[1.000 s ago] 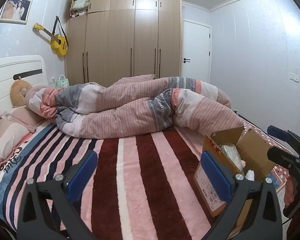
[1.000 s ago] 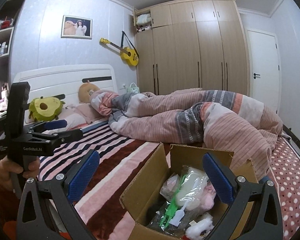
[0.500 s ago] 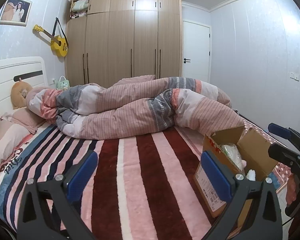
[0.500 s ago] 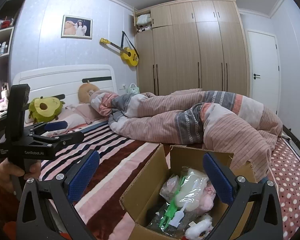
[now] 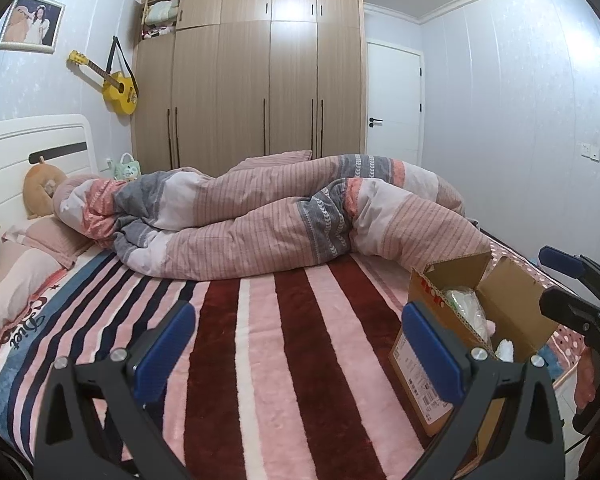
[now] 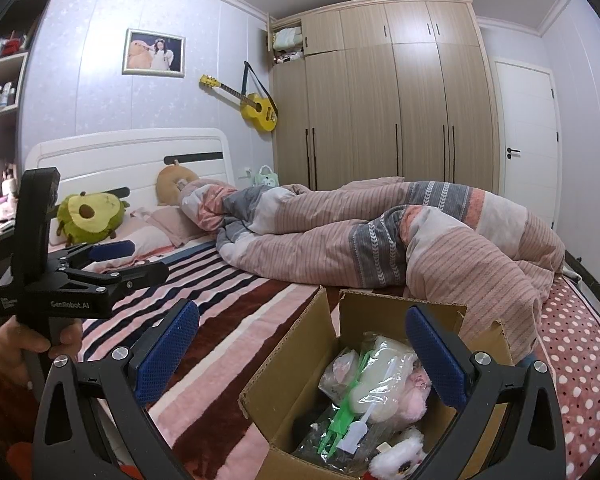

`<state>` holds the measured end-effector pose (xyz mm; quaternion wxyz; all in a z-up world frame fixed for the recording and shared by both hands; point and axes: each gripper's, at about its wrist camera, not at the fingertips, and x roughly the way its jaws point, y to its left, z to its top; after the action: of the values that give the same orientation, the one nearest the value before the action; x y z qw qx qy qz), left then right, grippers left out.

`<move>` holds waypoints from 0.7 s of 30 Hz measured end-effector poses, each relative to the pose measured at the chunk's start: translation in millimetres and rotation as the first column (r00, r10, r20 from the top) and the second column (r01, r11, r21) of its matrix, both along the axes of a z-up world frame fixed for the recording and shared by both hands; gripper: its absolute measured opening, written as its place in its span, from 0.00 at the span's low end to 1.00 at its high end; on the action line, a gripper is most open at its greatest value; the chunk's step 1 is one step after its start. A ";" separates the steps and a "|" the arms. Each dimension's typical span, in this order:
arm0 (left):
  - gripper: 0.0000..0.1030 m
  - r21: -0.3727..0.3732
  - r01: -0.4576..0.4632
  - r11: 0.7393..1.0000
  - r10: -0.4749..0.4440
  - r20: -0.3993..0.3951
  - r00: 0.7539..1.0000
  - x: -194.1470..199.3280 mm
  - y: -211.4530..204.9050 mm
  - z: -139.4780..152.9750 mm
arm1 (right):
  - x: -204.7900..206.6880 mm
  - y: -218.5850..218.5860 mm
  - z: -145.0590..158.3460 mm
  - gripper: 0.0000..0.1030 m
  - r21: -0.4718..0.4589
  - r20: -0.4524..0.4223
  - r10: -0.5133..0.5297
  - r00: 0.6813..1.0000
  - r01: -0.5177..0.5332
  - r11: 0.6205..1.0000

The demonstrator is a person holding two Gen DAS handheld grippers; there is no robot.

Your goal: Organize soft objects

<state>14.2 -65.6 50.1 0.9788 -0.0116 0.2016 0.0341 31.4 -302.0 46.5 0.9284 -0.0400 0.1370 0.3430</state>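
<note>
Open cardboard box of bagged plush toys, right gripper jaws spread above

The cardboard box is seen as matt brown corrugated paper; its contents are wrapped in glossy clear plastic; the striped blanket is shown as fuzzy plush cloth; the wardrobe is finished in smooth matt wood grain

Home bedroom: bed with striped blanket and rumpled quilt, tall wooden wardrobe far, guitar and framed photo on left wall.
</note>
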 end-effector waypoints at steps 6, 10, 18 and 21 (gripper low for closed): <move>0.99 0.000 -0.002 1.000 0.002 0.004 1.000 0.2 -1.9 0.3 | 1.1 0.0 0.2 1.00 0.004 -0.003 0.002 1.000 -0.002 1.000; 0.99 0.002 -0.001 1.000 0.001 0.009 1.000 -0.9 -3.1 1.0 | 2.6 0.0 0.2 1.00 -0.003 -0.003 0.000 1.000 0.000 1.000; 0.99 -0.002 0.001 1.000 -0.001 0.011 1.000 -0.6 -2.3 1.0 | 4.0 -2.9 0.6 1.00 0.002 -0.002 -0.006 1.000 0.006 1.000; 0.99 -0.001 0.001 1.000 -0.001 0.010 1.000 -0.8 -2.5 1.0 | 4.3 -4.8 0.3 1.00 0.002 0.000 -0.008 1.000 0.008 1.000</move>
<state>13.4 -68.1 51.1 0.9798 -0.0123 0.1966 0.0333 35.7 -306.8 46.8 0.9297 -0.0387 0.1369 0.3396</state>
